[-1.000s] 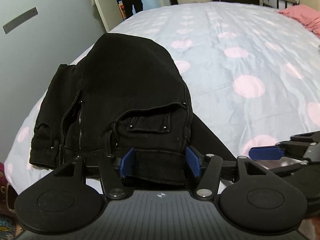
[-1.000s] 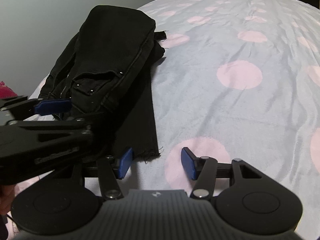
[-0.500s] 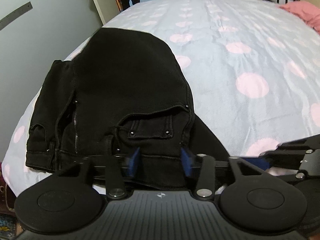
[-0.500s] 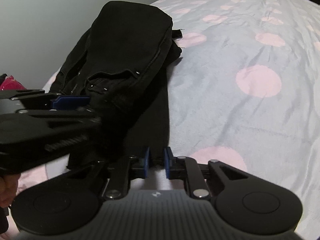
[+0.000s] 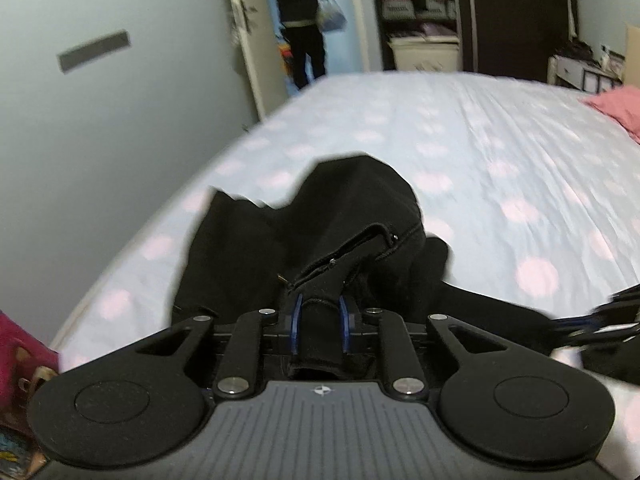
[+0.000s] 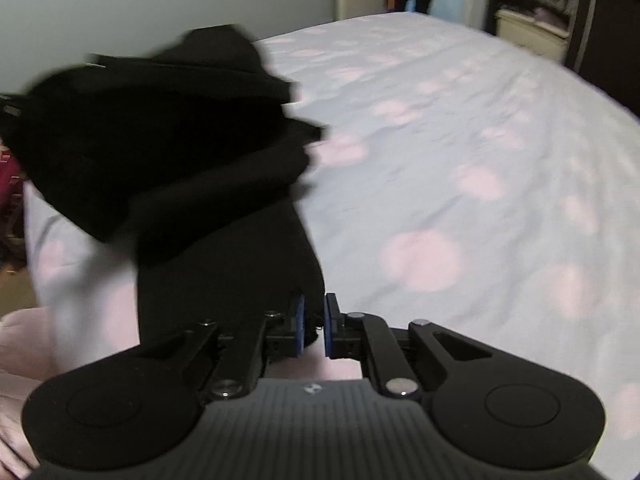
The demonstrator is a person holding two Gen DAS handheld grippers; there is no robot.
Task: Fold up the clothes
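Note:
A pair of black jeans (image 5: 320, 224) lies bunched on the near left part of the bed (image 5: 480, 152). My left gripper (image 5: 320, 330) is shut on the waistband edge near a riveted pocket, and the cloth rises from the sheet. In the right wrist view the jeans (image 6: 168, 152) hang in a blurred lump at the left, lifted off the bed (image 6: 440, 160). My right gripper (image 6: 313, 328) is shut on the hem end of a trouser leg. The right gripper also shows as a blurred dark shape (image 5: 600, 320) at the right edge of the left wrist view.
The sheet is pale blue with pink dots and stretches far to the right. A pink garment (image 5: 616, 108) lies at the far right. A grey wall (image 5: 100, 100) runs along the left. A person (image 5: 304, 20) stands in the doorway beyond; a wardrobe (image 5: 420, 12) stands behind.
Both grippers went from open to shut on the jeans, then lifted. The waistband and the leg end have come up off the sheet, and the views have tilted upward with motion blur.

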